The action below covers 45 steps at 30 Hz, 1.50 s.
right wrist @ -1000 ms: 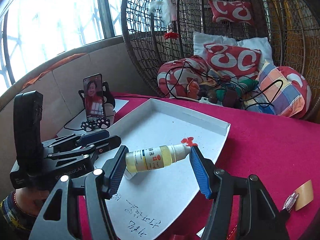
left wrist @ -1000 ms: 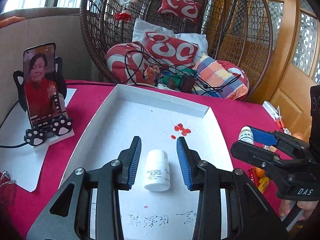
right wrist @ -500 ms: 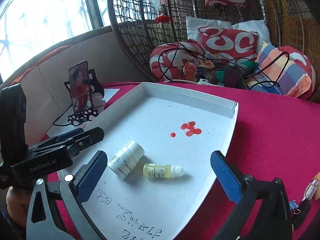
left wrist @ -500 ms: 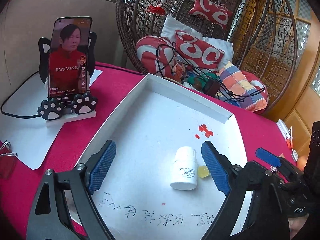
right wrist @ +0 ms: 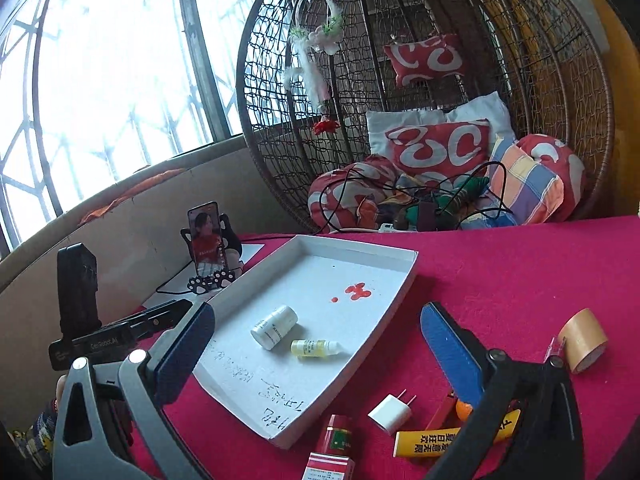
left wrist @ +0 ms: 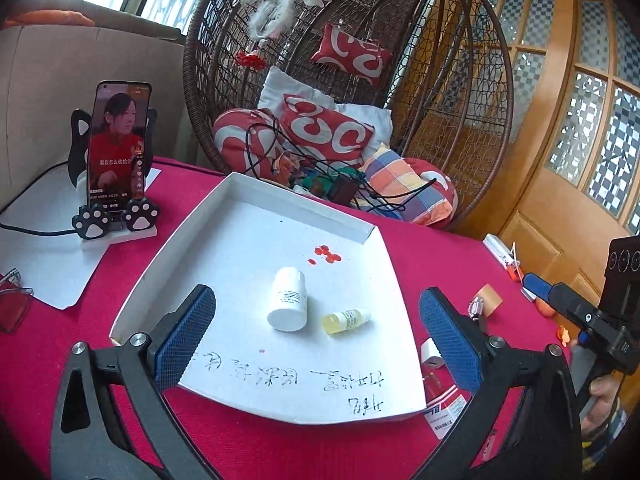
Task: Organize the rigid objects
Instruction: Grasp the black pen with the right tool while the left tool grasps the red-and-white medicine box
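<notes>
A white tray (right wrist: 400, 280) lies on the red table (right wrist: 520, 280). Inside it, a white bottle (right wrist: 274, 327) lies touching a small yellow bottle (right wrist: 314, 348). Nearer than the tray, the right hand-held gripper (right wrist: 316, 344) gapes, gripping nothing.

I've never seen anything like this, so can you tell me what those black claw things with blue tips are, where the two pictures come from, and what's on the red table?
They are hand-held grabbers, and a person holds one in each hand. Each carries a camera looking along its fingers, so one picture comes from the left gripper and the other from the right gripper.

On the red tablecloth sits a white tray. A white pill bottle and a small yellow dropper bottle lie in it on their sides.

Beside the tray lie a tape roll, a white plug and a yellow tube.

Both grabbers have just opened wide and hold nothing.
</notes>
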Tool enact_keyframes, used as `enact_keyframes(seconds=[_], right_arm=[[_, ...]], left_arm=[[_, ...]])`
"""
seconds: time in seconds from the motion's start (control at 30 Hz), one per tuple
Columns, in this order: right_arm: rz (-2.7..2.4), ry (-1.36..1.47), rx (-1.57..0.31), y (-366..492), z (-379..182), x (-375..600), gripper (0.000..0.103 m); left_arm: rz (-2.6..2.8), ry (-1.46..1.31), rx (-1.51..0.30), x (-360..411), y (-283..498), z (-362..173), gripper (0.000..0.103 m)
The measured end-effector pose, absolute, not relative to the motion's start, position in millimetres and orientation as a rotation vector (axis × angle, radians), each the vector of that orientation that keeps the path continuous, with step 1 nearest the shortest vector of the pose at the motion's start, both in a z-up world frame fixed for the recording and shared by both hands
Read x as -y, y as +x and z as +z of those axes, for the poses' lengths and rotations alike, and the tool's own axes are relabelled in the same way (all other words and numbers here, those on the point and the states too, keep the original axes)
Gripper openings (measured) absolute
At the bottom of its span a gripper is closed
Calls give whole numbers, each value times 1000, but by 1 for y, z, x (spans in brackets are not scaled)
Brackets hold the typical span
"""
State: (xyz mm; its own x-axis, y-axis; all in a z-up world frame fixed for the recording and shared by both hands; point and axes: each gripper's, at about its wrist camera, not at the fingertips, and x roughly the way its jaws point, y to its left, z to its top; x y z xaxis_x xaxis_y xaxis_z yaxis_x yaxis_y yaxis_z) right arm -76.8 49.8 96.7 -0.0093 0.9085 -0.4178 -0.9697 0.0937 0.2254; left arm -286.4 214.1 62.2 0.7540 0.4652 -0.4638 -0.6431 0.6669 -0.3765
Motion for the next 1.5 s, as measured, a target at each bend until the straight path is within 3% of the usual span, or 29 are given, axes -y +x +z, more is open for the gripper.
enact_keyframes(seconds=[0.27,0.4,0.57,0.7,0.73,0.9,1.07,1.5], right_arm=[[1631,-494,-711,-88,47,2,103],[1680,-750,-671,-106,25,16,102],[1739,-957,-627,-121,3,19,89],[1787,-1080,-608,-130,-15,1,84],[1800,-1116,-615,-133,-20,-5,74],[1860,-1156,-605,-140,-22,-16,60],[1772,-1099,-668,-115,-17,-4,7],[1429,-851,-833,-27,-8,73,6]], left_arm=[[475,-480,-488,-167,-266,43,103],[460,-502,-526,-157,-263,35,103],[432,-544,-588,-152,-260,27,103],[381,-534,-629,-135,-253,25,103],[374,-530,-635,-131,-252,25,103],[336,-525,-676,-117,-244,21,103],[300,-489,-724,-102,-225,13,103],[244,-422,-822,-67,-164,6,103]])
